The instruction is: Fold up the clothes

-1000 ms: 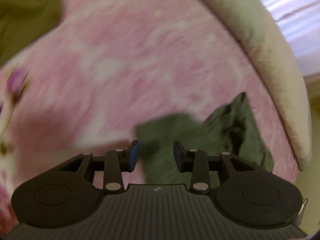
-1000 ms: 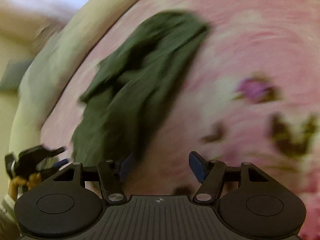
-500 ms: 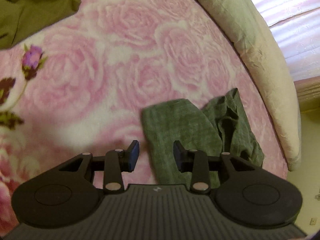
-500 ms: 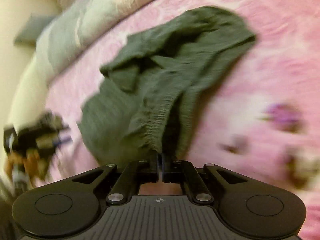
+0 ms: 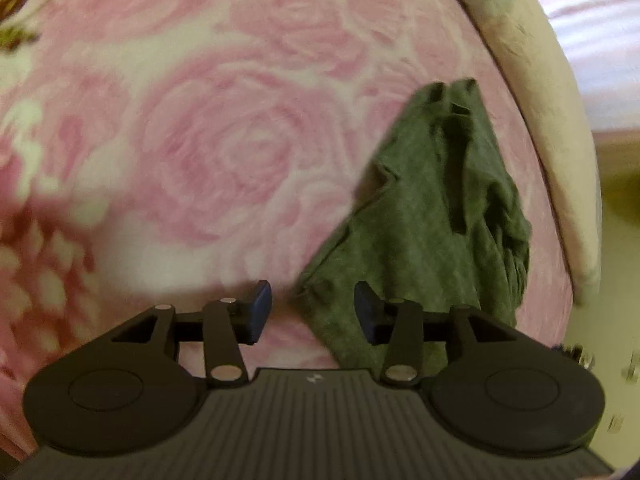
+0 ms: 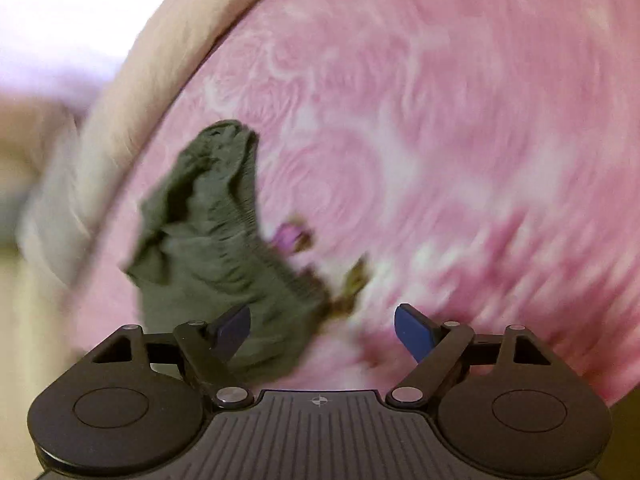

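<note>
Left wrist view, left to right: pink rose blanket (image 5: 224, 128) fills the left and centre of the frame; left gripper (image 5: 313, 311) sits low centre, jaws parted to a middling gap with nothing between them, only blanket and a cloth corner showing through. Its right pad (image 5: 366, 312) lies over the near edge of the green garment (image 5: 436, 216), but whether it touches the cloth I cannot tell. Garment runs from lower centre up toward the upper right, rumpled, with a deep dark crease down its right half and one corner sticking out on the left edge. Cream bolster (image 5: 552, 128) curves along the far right beside it. Right wrist view, left to right: bolster (image 6: 132, 92) at upper left, heavily blurred; garment (image 6: 216, 248) left of centre, bunched, a gathered ribbed band visible along its right edge; blanket (image 6: 460, 140) over the rest, smeared by motion. Right gripper (image 6: 322, 334) low centre, jaws spread wide, empty; its left pad (image 6: 232, 330) overlaps the garment's lower part in the frame, contact unclear. Progress, as a judgement: the garment is not in a neat folded shape, since edges are uneven and layers are heaped rather than stacked flat. It lies near the blanket's edge by the bolster. Neither gripper has hold of it. Squaring it up and folding remain, as far as these views show.
</note>
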A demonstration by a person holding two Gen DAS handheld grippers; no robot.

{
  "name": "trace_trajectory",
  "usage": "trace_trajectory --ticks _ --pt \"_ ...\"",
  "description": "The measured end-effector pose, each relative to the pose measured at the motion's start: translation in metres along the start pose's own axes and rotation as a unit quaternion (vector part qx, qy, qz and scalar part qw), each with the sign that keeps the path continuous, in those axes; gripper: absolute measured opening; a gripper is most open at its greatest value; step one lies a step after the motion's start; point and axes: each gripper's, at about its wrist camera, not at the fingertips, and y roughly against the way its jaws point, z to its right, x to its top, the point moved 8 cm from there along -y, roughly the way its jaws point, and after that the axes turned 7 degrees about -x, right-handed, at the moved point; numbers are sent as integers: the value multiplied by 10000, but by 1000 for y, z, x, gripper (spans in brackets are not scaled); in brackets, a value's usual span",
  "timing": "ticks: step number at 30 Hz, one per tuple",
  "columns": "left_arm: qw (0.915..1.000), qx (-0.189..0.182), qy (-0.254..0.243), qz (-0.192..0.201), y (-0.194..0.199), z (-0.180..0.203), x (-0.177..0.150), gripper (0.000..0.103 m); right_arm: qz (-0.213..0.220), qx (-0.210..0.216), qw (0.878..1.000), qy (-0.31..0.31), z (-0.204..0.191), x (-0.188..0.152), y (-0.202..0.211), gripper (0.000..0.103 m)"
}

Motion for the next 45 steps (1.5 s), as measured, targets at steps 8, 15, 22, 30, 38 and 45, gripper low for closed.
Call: trace_trajectory --ticks 8,15,22,30,38,45 --pt "9968 -341 686 210 4 -3 -11 42 81 495 9917 -1188 -1 -14 -54 72" --pt "9927 -451 1056 365 1 -11 -18 42 368 347 9938 -992 -4 -2 -67 66" --pt "9966 -533 448 430 -9 14 -1 0 804 626 9945 -232 -32 14 -29 10" --pt "9907 -985 -820 460 68 52 -35 0 1292 598 9840 1070 -59 20 35 8" --pt "9943 209 -935 -464 29 -7 -116 2 45 -992 9936 544 45 -36 -9 9" --pt "9813 1113 -1511 -432 62 -18 -108 11 153 -1463 9863 754 48 -25 0 56"
